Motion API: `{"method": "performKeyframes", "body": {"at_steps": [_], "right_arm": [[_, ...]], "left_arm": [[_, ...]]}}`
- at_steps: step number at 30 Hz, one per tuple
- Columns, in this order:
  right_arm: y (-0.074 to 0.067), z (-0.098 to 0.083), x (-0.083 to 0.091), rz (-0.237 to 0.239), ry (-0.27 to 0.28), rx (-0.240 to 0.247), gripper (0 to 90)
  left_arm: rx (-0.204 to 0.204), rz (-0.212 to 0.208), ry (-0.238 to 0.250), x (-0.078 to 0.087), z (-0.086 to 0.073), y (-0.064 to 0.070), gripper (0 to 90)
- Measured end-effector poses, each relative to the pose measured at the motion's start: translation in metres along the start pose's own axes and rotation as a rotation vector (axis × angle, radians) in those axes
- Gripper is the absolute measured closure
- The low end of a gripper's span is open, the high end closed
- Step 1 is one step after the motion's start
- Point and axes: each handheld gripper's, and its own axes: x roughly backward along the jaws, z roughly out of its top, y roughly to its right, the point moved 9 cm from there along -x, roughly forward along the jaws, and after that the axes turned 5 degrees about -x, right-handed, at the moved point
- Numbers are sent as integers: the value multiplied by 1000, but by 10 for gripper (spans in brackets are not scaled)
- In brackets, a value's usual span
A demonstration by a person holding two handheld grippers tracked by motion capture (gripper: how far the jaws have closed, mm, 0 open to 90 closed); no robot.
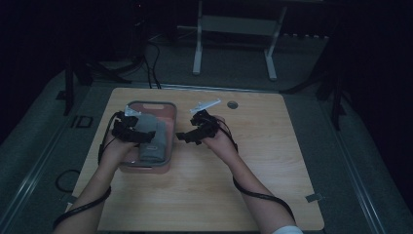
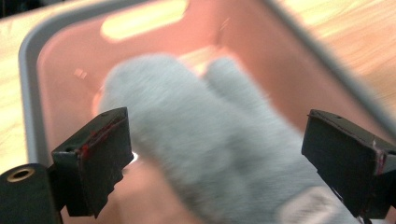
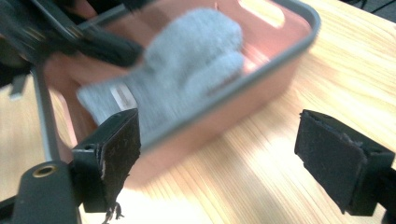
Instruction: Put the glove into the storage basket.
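A grey fuzzy mitten (image 1: 150, 142) lies inside a pink bin (image 1: 151, 103) with a grey rim, on the left part of the wooden table (image 1: 258, 161). My left gripper (image 1: 142, 135) hovers over the bin. In the left gripper view it (image 2: 215, 128) is open, with the mitten (image 2: 210, 140) lying between and below its jaws and a white label near the cuff. My right gripper (image 1: 184, 136) is just right of the bin, above the table. It (image 3: 219, 140) is open and holds nothing, facing the bin's side wall (image 3: 224, 116) and the mitten (image 3: 187, 60).
A small round grommet (image 1: 232, 104) sits near the table's far edge. Beyond the table, a white frame's legs (image 1: 197, 48) and cables (image 1: 153, 68) lie on the dark floor. Bare wood spreads across the table's right half and front.
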Motion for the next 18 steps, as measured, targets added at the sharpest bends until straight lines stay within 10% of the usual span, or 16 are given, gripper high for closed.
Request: {"method": "performKeyframes", "body": {"at_steps": [11,18], "right_arm": [[18,-42,33,-27,-17,42,141],[26,-65,55,-22,-6,39,141]], "left_arm": [[-167,-157,139,19,19,81,91],[-192,-309,178,18,23,126,94]]}}
